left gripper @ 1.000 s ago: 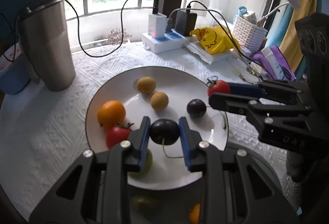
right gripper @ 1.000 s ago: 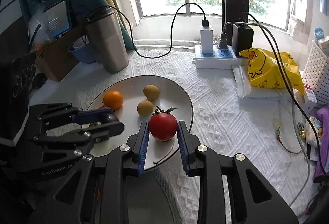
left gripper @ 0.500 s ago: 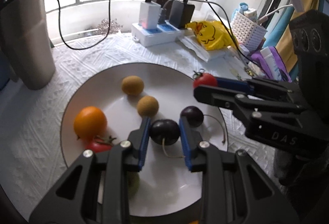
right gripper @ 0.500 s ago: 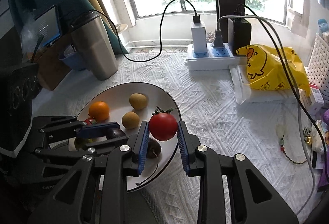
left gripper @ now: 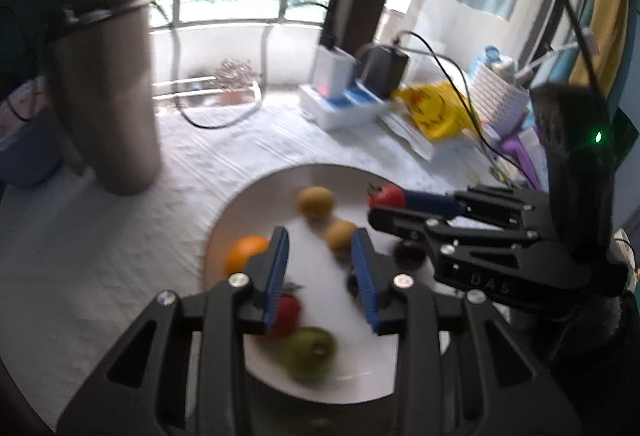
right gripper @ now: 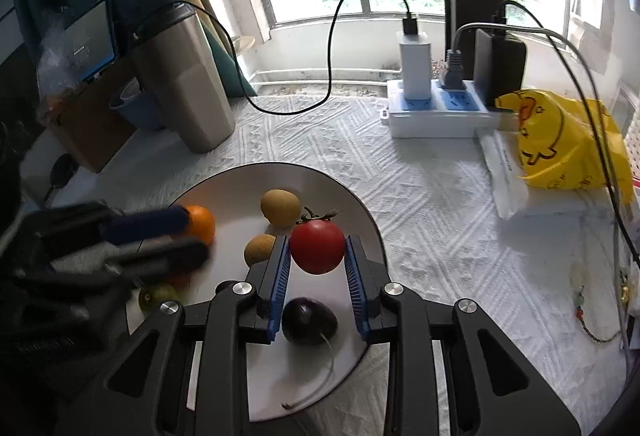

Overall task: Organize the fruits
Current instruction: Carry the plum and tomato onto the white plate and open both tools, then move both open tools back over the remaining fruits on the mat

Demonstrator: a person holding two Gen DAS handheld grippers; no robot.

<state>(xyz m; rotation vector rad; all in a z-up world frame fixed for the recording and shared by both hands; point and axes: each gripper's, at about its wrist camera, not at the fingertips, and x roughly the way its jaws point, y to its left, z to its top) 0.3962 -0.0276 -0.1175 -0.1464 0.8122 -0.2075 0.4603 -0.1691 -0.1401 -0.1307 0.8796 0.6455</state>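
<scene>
While a white textured cloth covers the tabletop [right gripper: 440, 195], the biggest thing standing on it is the steel tumbler [right gripper: 184, 79] at the far left, with a white power strip [right gripper: 436, 115] far right of centre and a yellow duck-print bag [right gripper: 564, 143] beside it. A round white plate [right gripper: 360, 211] lies near the middle and carries the fruit.

Over the plate's right side, the right gripper [right gripper: 317, 256] holds a red tomato [right gripper: 317, 246] clamped between its blue pads, lifted clear of the plate. Below it, a dark plum [right gripper: 310, 320] with a long stem rests on the plate's near part.

From the left, the left gripper [left gripper: 322, 268] reaches over the plate; its jaws have just been opening and nothing sits between them, only bare plate showing in the gap. This view is blurred, so finer detail is unsure. An orange [right gripper: 202, 222] lies at the plate's left side, just beyond that gripper's tips. Two small yellow-brown fruits lie mid-plate: the far one [right gripper: 280, 207] and the near one [right gripper: 259, 248], which sits just left of the right gripper's left pad. At the near left of the plate sit a green fruit [left gripper: 310, 354], probably a small apple, and a second red tomato [left gripper: 286, 312] touching it.
</scene>
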